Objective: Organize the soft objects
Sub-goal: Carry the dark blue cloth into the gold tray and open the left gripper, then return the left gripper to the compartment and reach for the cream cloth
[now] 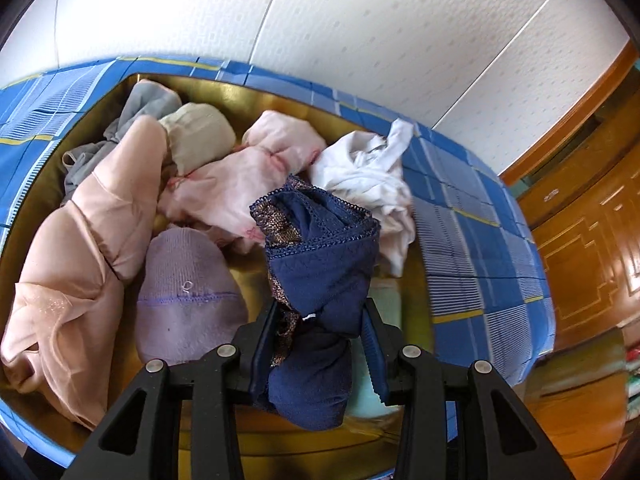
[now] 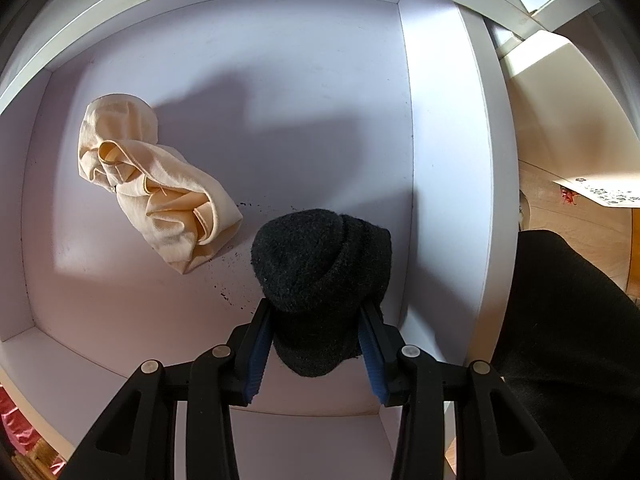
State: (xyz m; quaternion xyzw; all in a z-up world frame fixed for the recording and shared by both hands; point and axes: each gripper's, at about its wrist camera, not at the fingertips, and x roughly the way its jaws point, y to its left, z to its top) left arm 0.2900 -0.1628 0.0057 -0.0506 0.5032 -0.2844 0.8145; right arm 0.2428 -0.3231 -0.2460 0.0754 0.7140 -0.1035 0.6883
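With the left gripper (image 1: 320,344) clamping navy lace underwear (image 1: 320,248) above the gold tray (image 1: 256,98), the right gripper (image 2: 316,344), gripping a black knit sock (image 2: 320,256), best sets it beside the cream garment (image 2: 160,184) in the white drawer (image 2: 280,60).

The left camera looks slanting down, close over a gold tray (image 1: 256,98) of clothes; the right camera looks straight down into a white box (image 2: 444,160), sharing nothing.

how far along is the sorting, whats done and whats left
Done: one cream cloth lies in the white drawer. In hand: left gripper holds a navy lace garment; right gripper holds a black knit bundle over the drawer. Left: several garments in the gold tray.
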